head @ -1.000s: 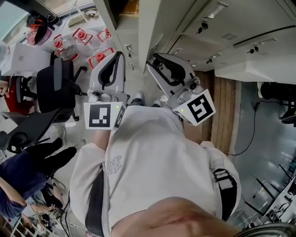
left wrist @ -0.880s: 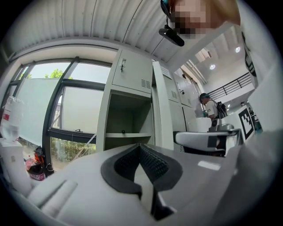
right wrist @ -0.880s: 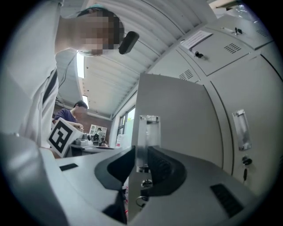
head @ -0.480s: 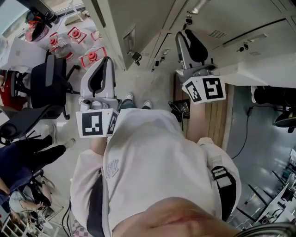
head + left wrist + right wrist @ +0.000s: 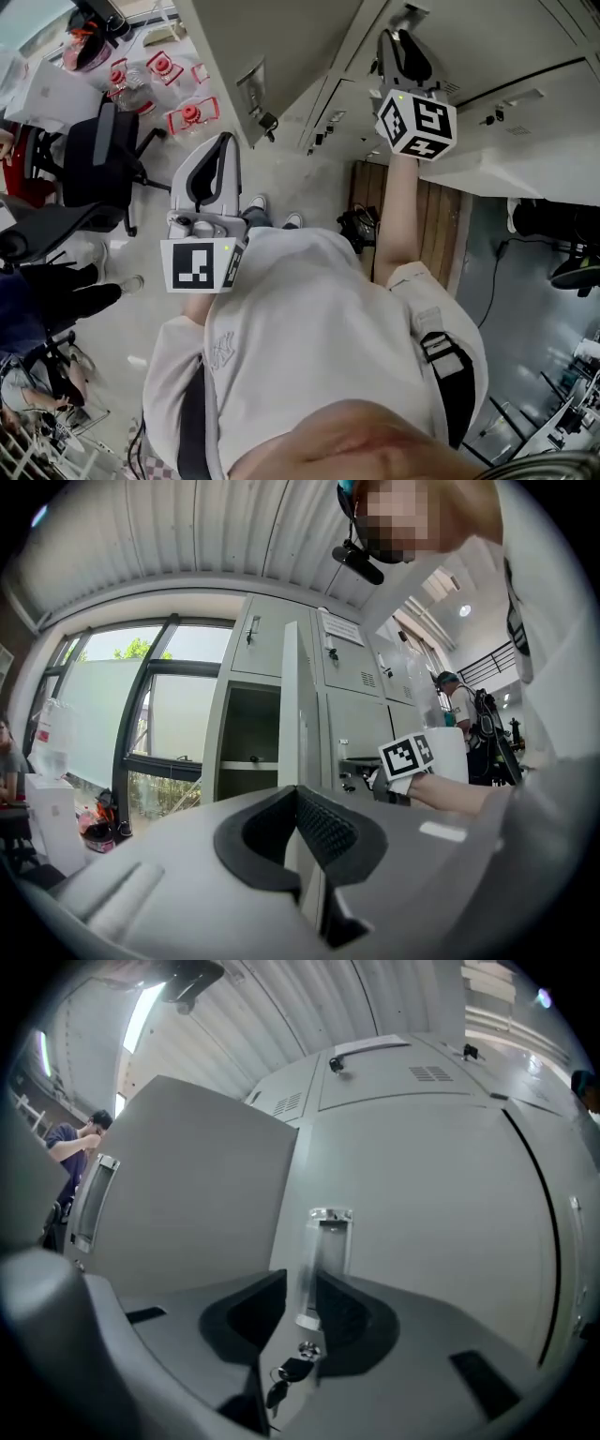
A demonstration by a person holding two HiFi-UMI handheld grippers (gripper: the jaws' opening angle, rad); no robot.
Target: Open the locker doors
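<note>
Overhead, the right gripper [image 5: 401,42] reaches up to a closed locker door [image 5: 431,1213]. Its jaws stand a narrow gap apart, framing the lower end of the handle [image 5: 326,1237]; whether they touch it cannot be told. A key [image 5: 289,1372] hangs just below. The left gripper [image 5: 295,792] is held lower, jaws together and empty, facing the edge of an open locker door [image 5: 298,710].

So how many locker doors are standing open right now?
1: the open door, swung out to the left of the closed door that the right gripper faces. More may be open outside these views.
</note>
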